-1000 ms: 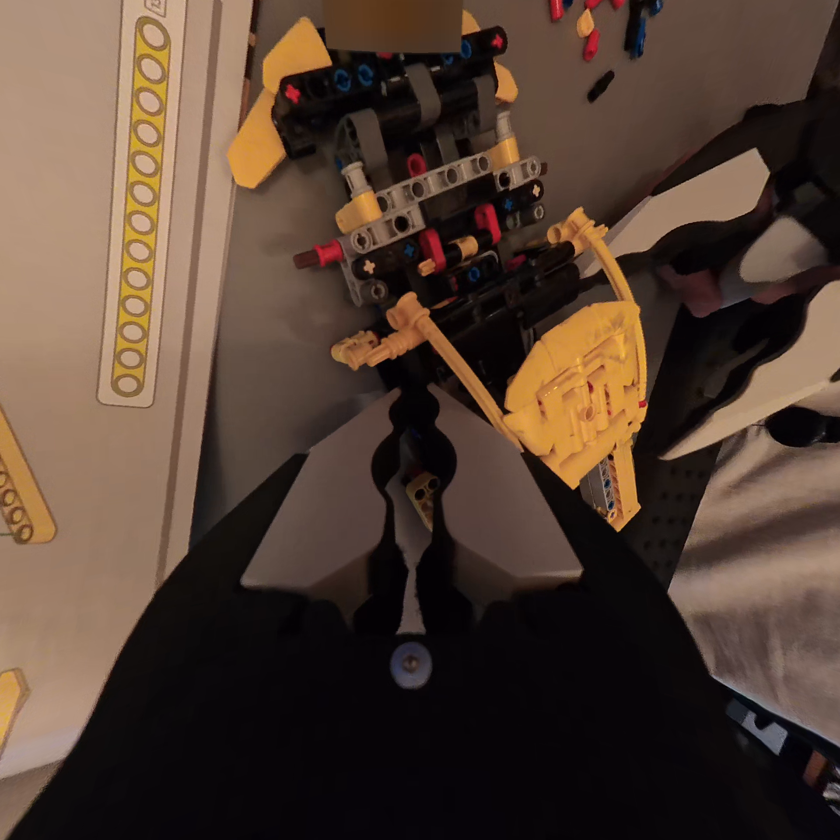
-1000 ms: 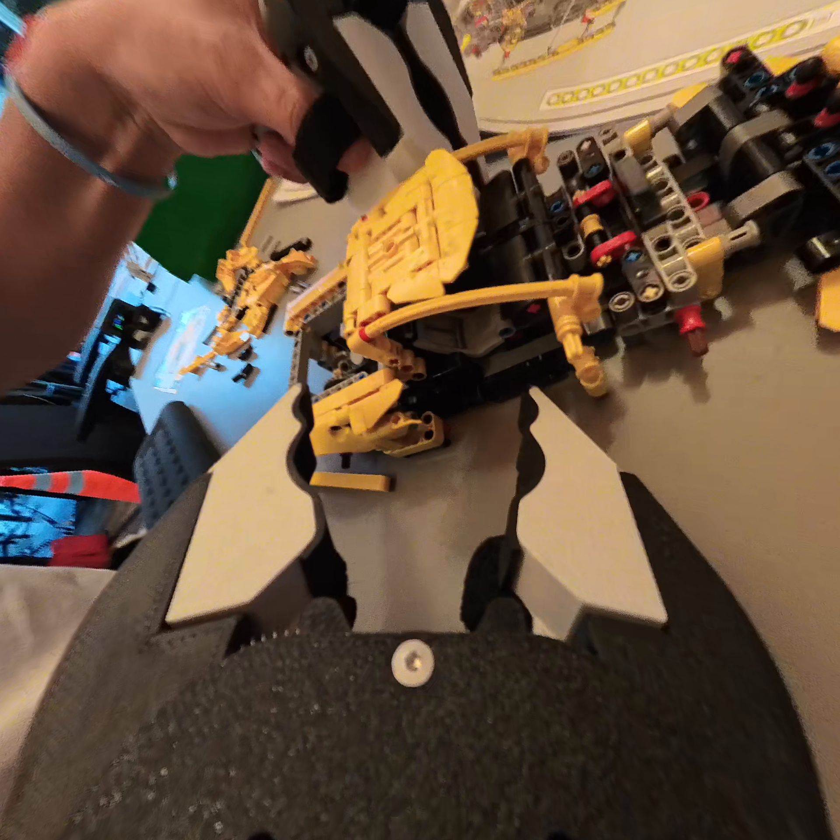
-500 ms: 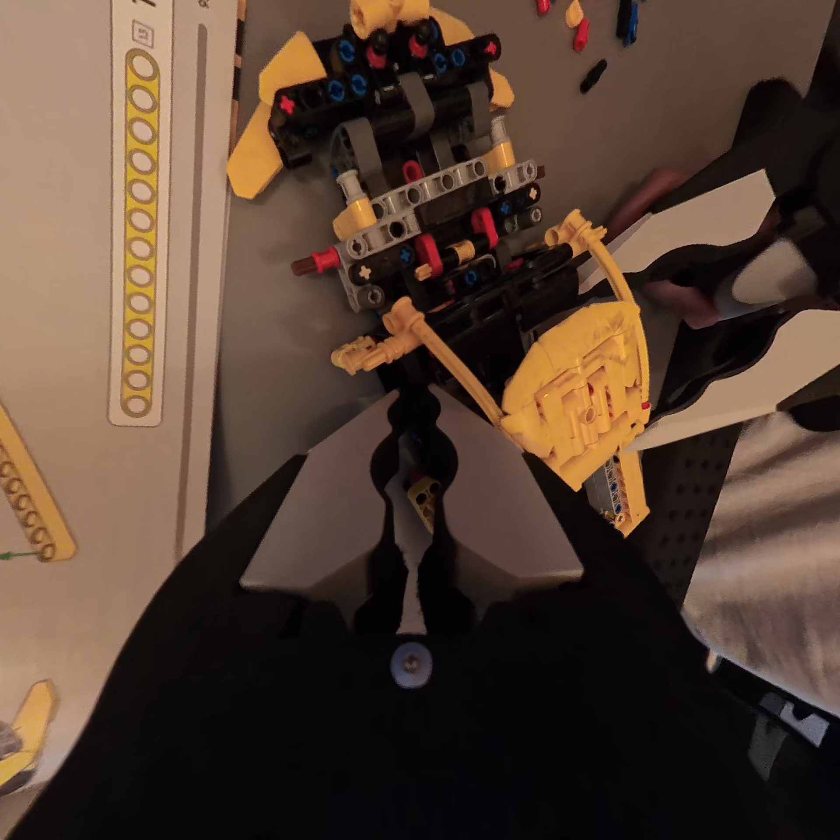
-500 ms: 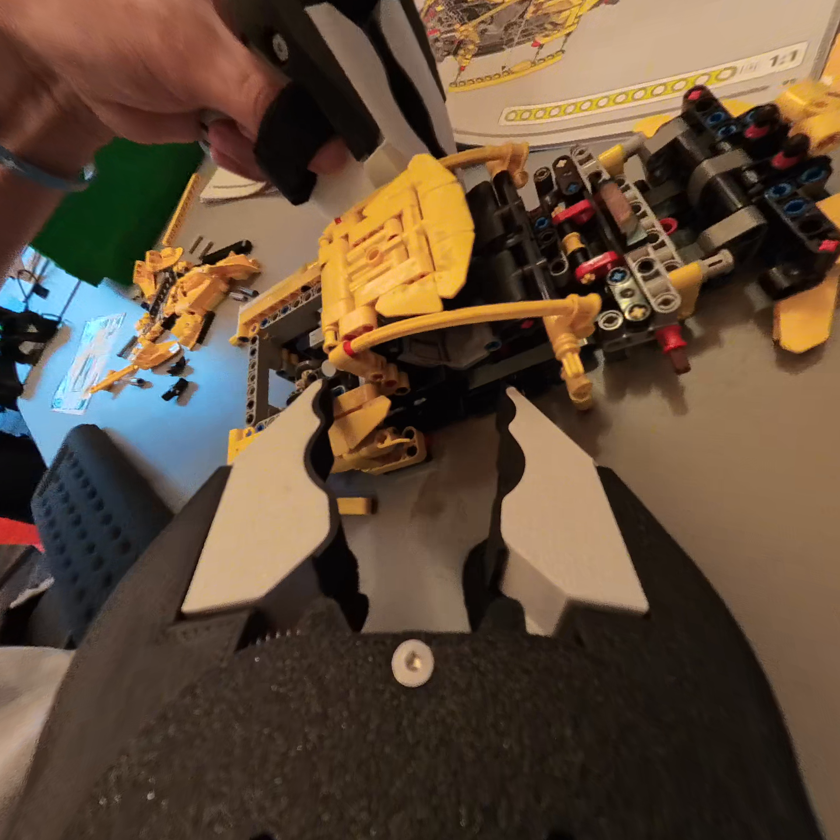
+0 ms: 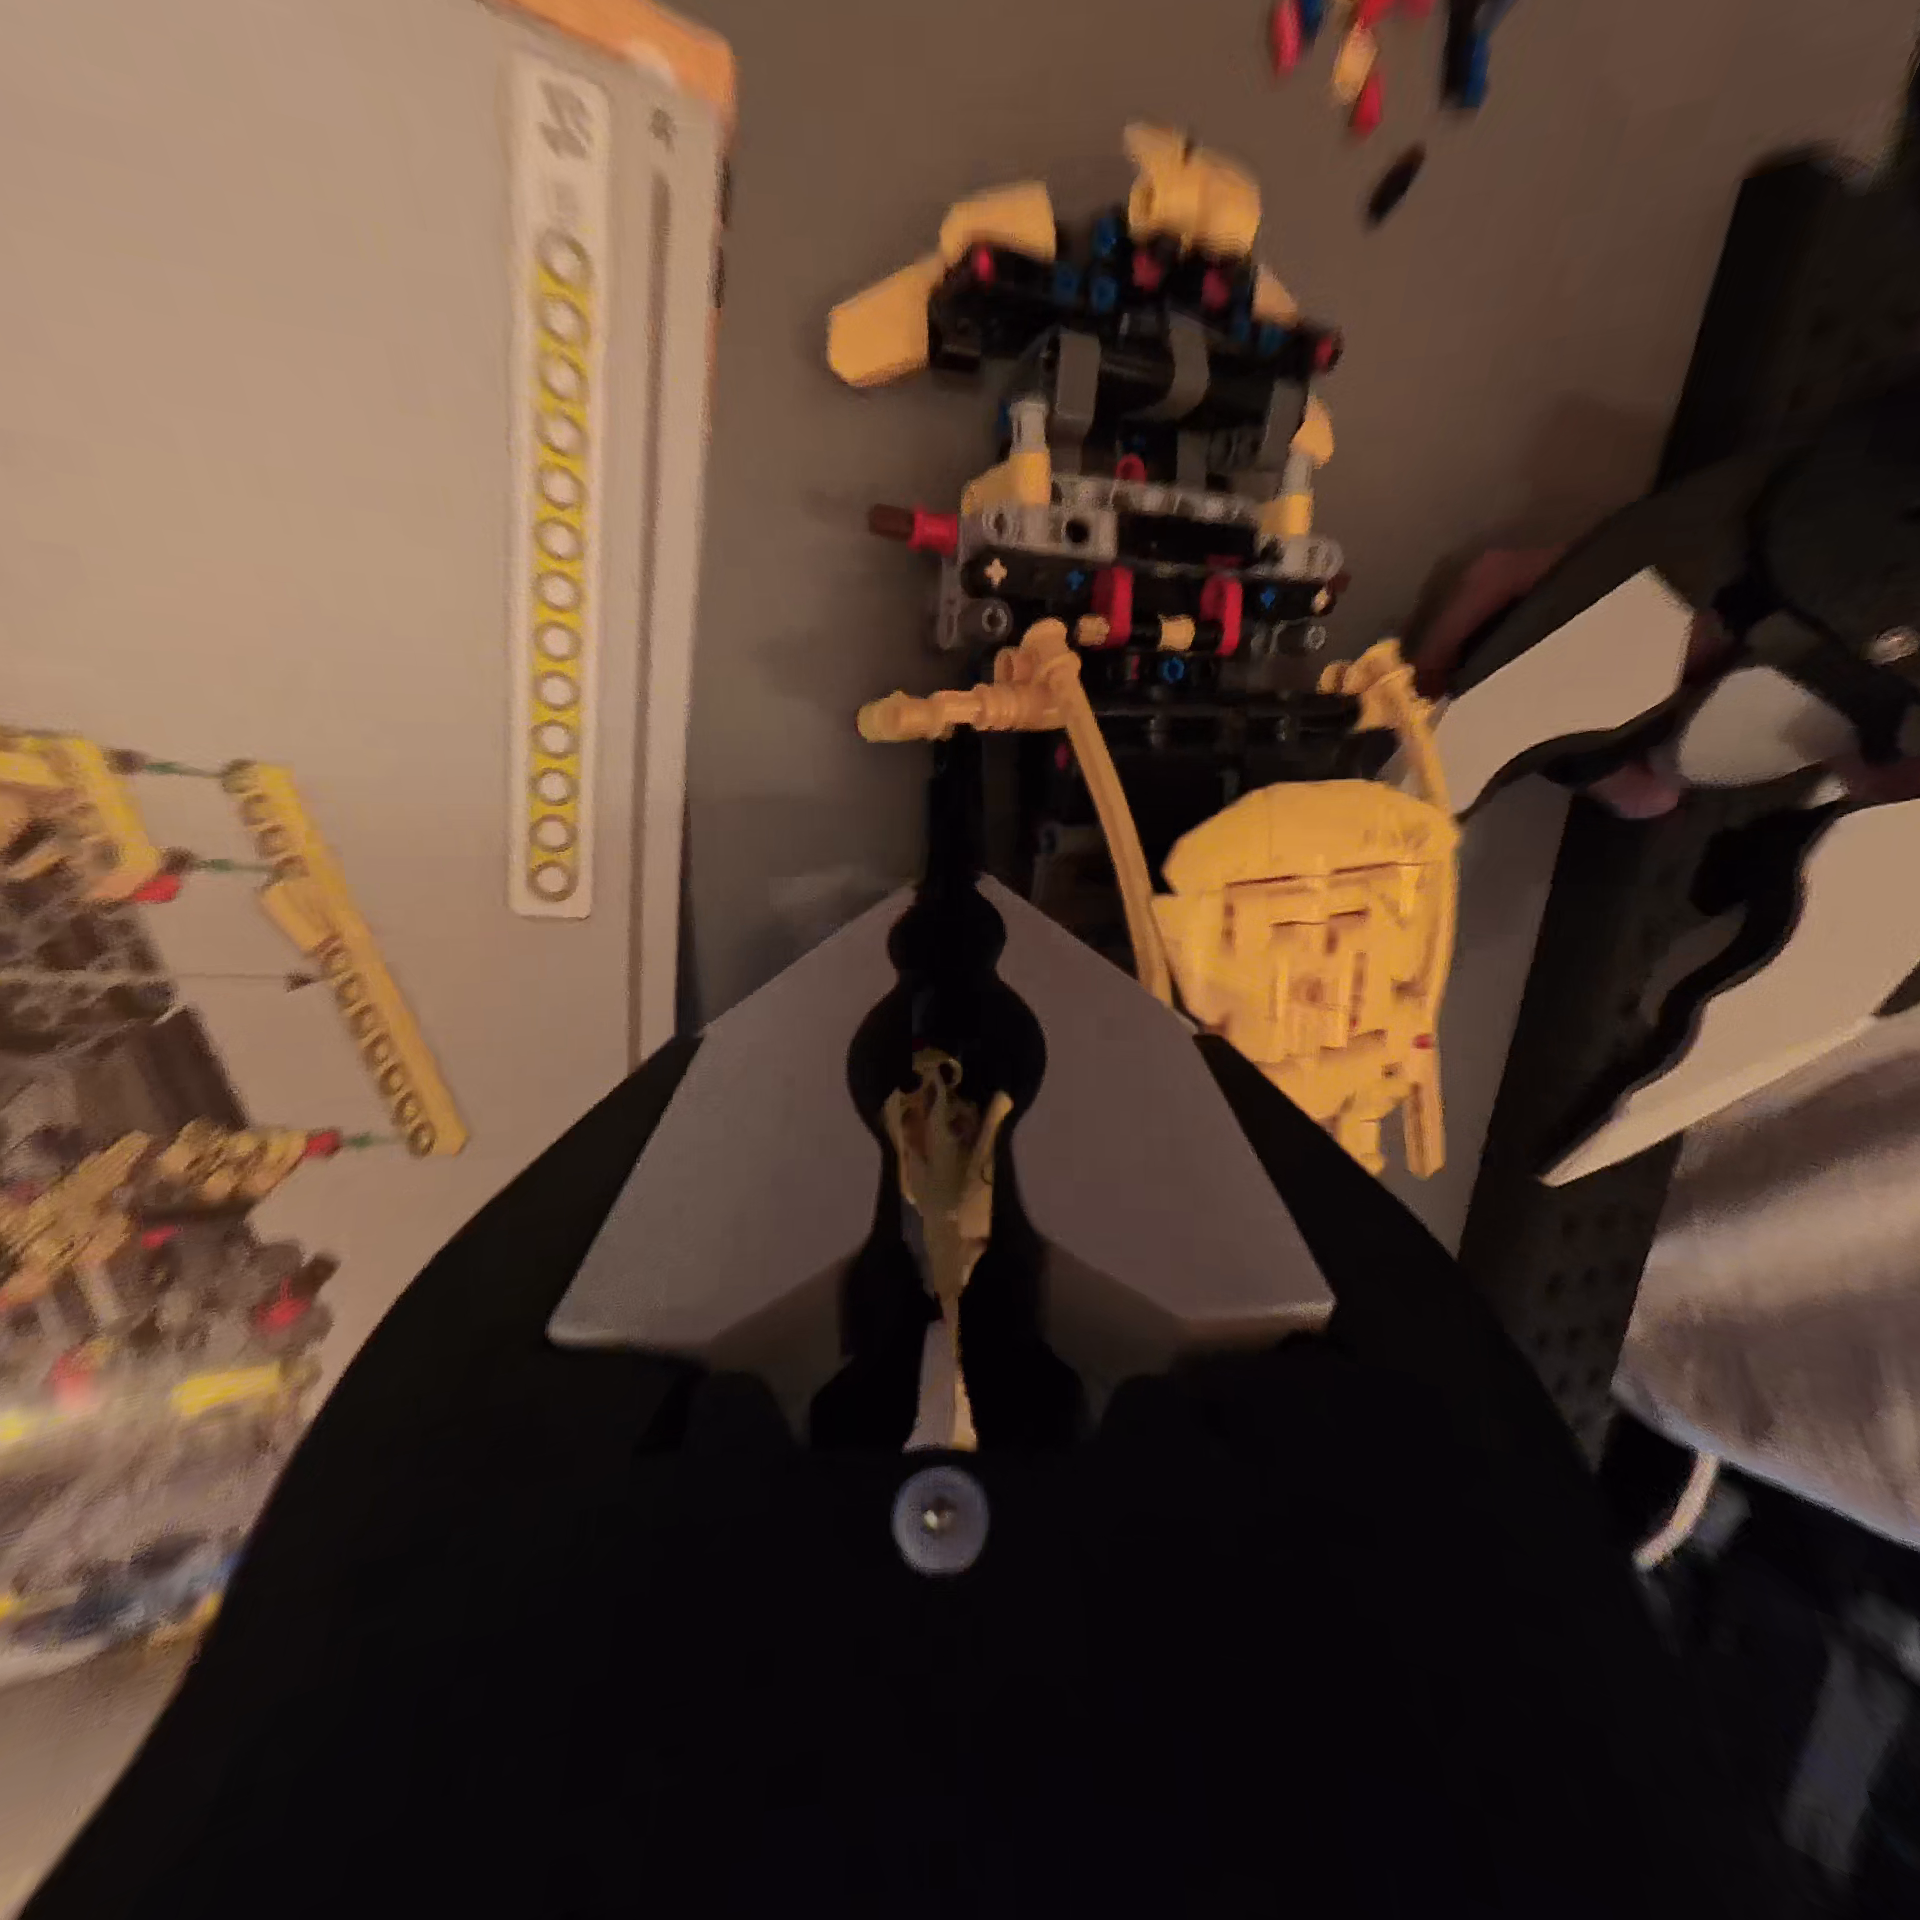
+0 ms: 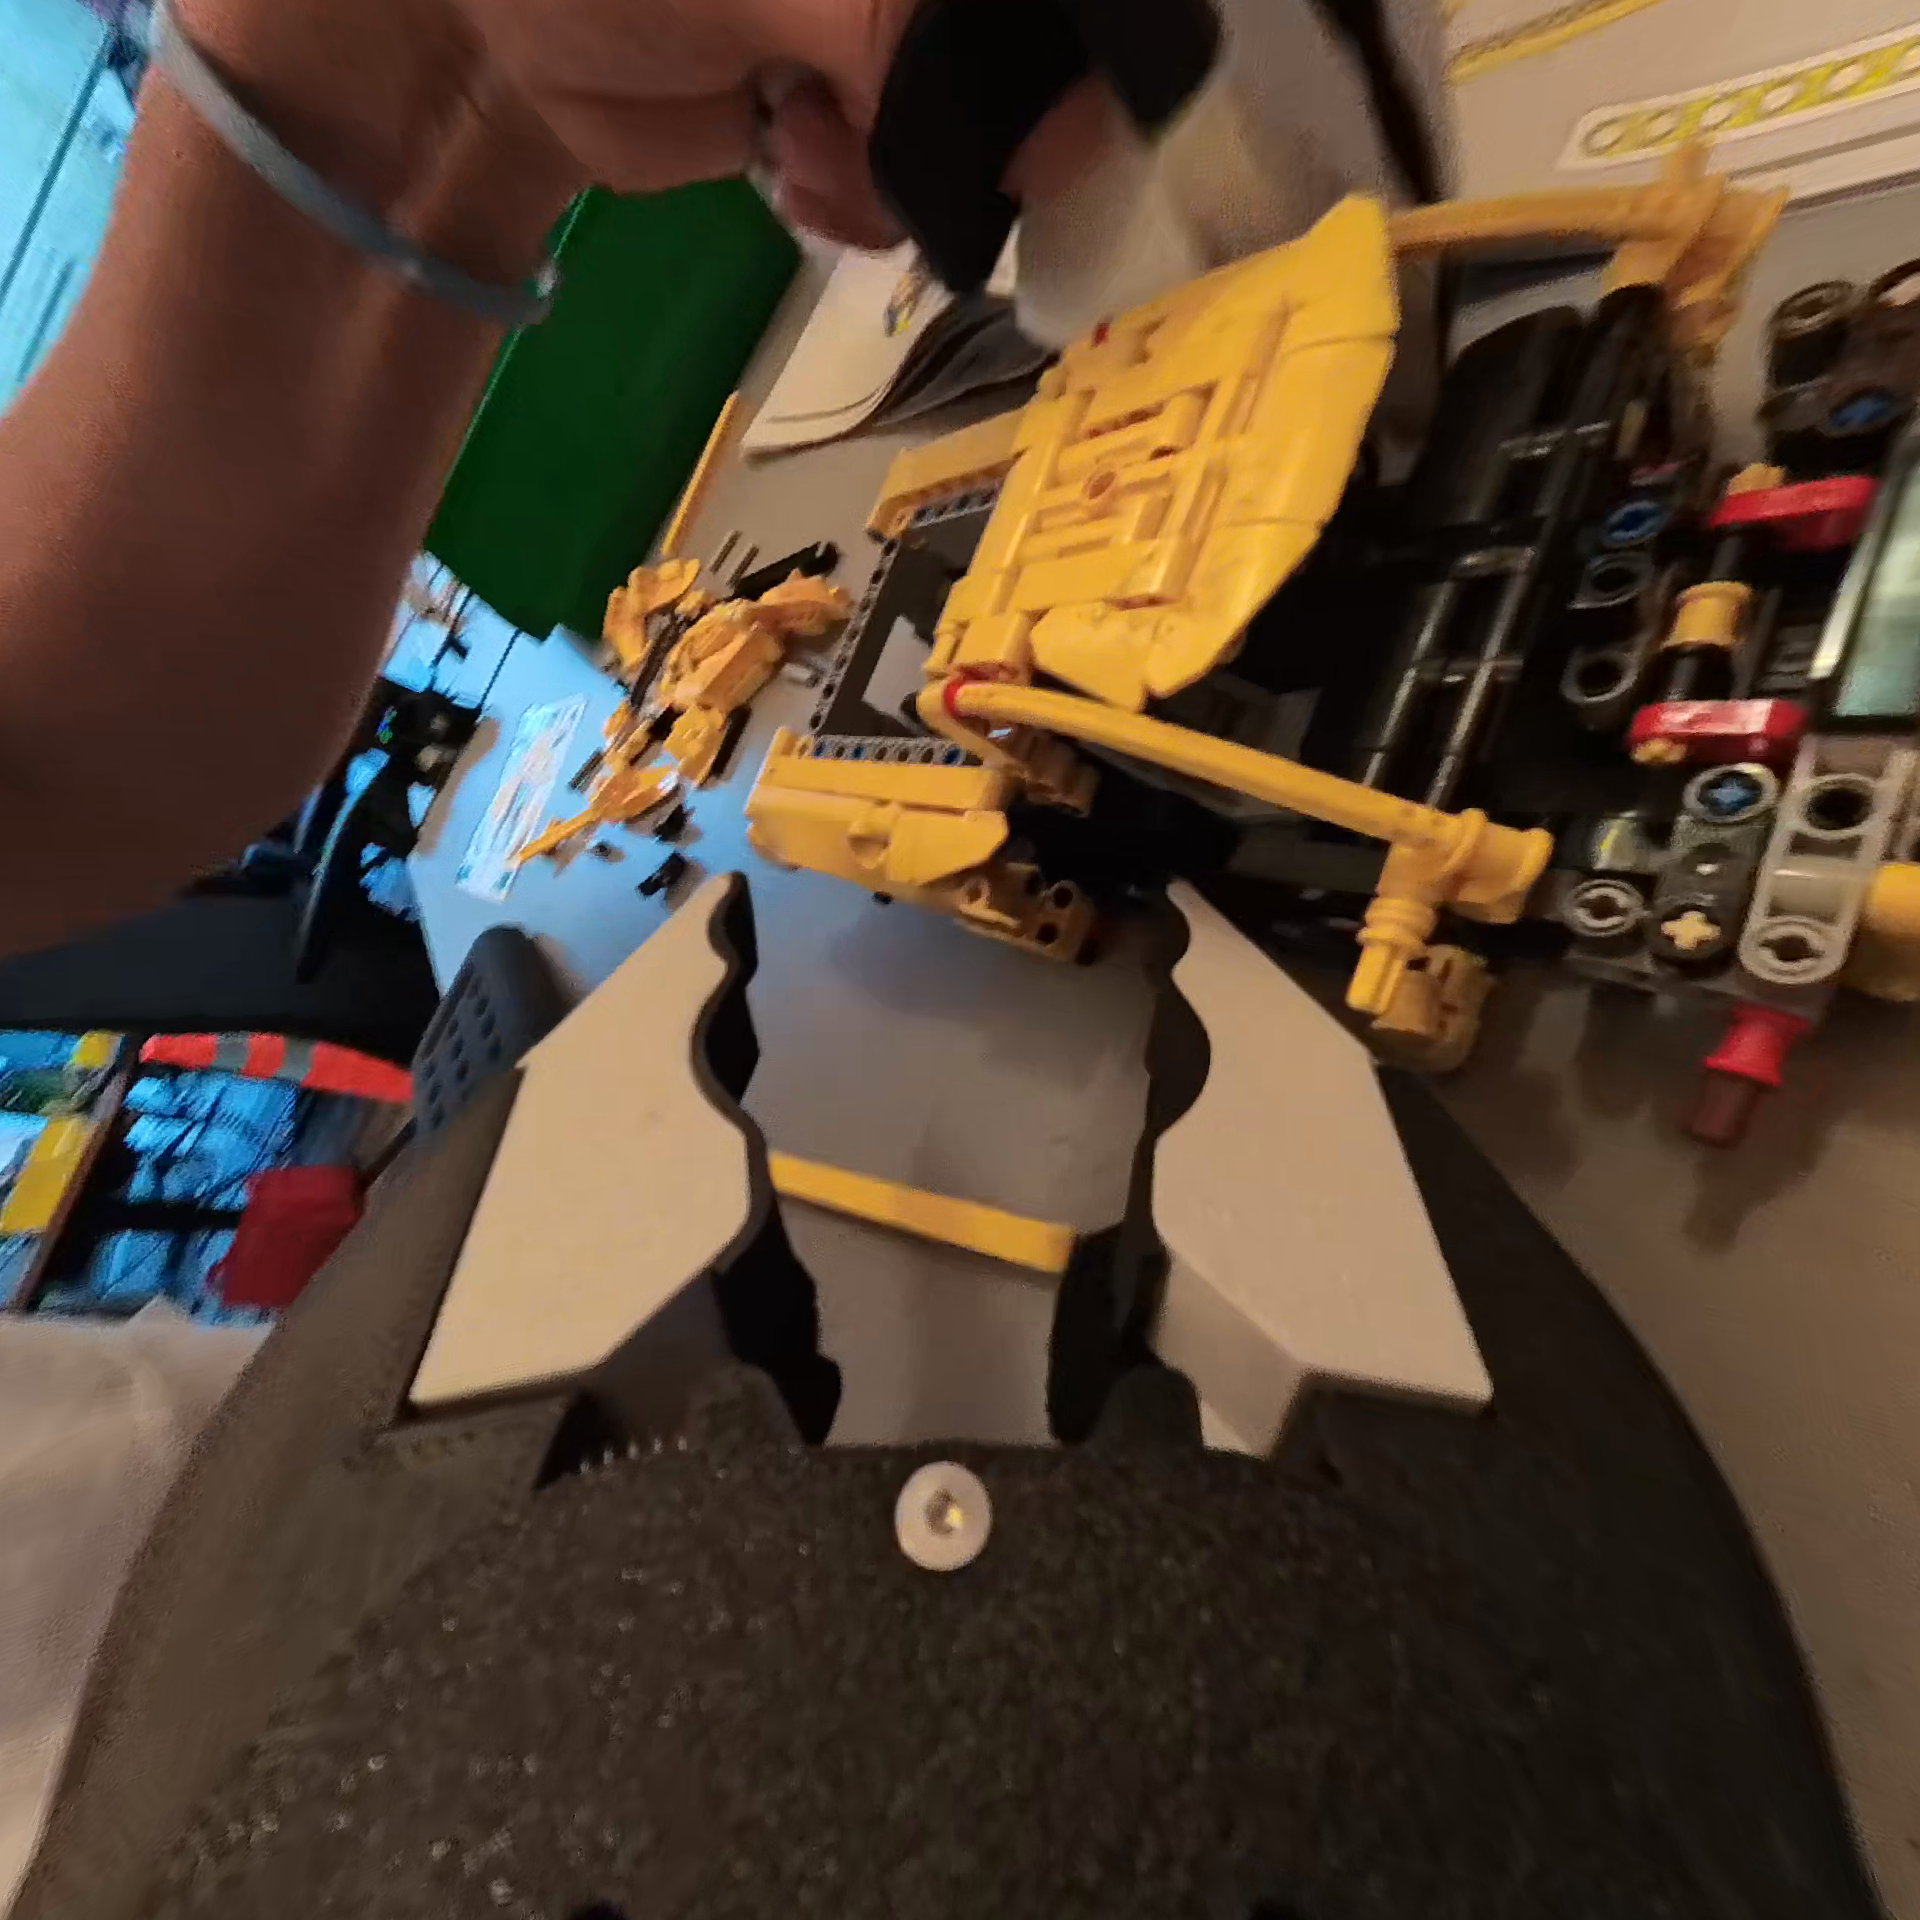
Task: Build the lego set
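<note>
My left gripper [image 5: 940, 935] is clenched on the lego model [image 5: 1132, 582], which lies on the grey table [image 6: 1714, 1299] beside the instruction booklet [image 5: 312, 468]. My right gripper [image 6: 951, 935] stands released, holding nothing, over a loose yellow beam [image 6: 925, 1210]. I judge the model light and rigid but prone to popping apart: grip the black frame, not the thin yellow hoses [image 6: 1195, 748].

My left gripper [image 5: 951, 914] is clamped on the black-and-yellow brick-built vehicle model [image 5: 1132, 582], beside the open grey instruction booklet [image 5: 312, 468].
</note>
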{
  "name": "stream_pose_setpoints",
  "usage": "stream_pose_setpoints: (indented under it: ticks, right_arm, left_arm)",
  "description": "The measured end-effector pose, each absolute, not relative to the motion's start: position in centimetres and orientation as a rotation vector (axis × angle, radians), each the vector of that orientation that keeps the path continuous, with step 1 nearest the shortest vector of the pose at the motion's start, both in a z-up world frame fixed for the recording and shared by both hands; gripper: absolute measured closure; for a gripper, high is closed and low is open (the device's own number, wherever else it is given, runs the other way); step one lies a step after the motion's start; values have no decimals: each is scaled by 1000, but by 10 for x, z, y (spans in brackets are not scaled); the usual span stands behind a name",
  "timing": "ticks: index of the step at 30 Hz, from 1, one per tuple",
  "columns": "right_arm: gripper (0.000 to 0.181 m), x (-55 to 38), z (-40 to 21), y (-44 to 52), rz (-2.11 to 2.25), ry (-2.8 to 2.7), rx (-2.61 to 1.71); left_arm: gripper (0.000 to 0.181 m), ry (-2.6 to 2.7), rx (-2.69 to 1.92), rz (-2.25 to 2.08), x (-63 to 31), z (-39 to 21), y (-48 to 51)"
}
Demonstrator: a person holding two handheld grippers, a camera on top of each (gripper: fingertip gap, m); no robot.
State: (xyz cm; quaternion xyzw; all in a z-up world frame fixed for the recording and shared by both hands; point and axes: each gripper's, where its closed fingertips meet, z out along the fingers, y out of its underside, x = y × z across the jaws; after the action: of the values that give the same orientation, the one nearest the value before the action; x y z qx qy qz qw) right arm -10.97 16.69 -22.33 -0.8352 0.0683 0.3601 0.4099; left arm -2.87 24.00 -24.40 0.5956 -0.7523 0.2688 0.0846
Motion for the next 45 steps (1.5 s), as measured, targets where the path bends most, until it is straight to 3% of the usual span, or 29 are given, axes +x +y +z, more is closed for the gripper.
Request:
stream_pose_setpoints:
  ticks: [4, 7, 12, 15, 25, 32, 40, 42, 45]
  right_arm:
    - [107, -111, -203, 139, 1020, 111, -2066]
    - [110, -84, -184, 128, 844, 61, -1995]
    - [108, -6, -146, 160, 319, -64, -1770]
    - [109, 13, -130, 195, 260, -74, -1748]
    - [115, -33, -117, 222, 455, -220, -1832]
    - [123, -105, -209, 112, 604, -795, -2232]
    - [133, -116, -249, 98, 477, -1048, -2197]
    - [138, -122, -255, 97, 475, -1108, -2195]
    - [161, -121, -263, 98, 394, -1188, -2202]
  left_arm:
    - [164, -2133, 2056, 1252, -24, -185, 263]
    - [161, -1965, 2364, 1641, -47, -145, 273]
    - [157, -1406, 3149, 1949, -121, -136, 314]
    - [158, -1184, 3430, 2003, -164, -143, 339]
    - [158, -1135, 3335, 2088, -192, -144, 350]
    - [157, -1137, 3324, 2046, -197, -150, 354]
    - [158, -1057, 3310, 2114, -205, -145, 358]
    - [158, -1049, 3336, 2136, -211, -139, 360]
    - [157, -1106, 3392, 2079, -232, -133, 362]
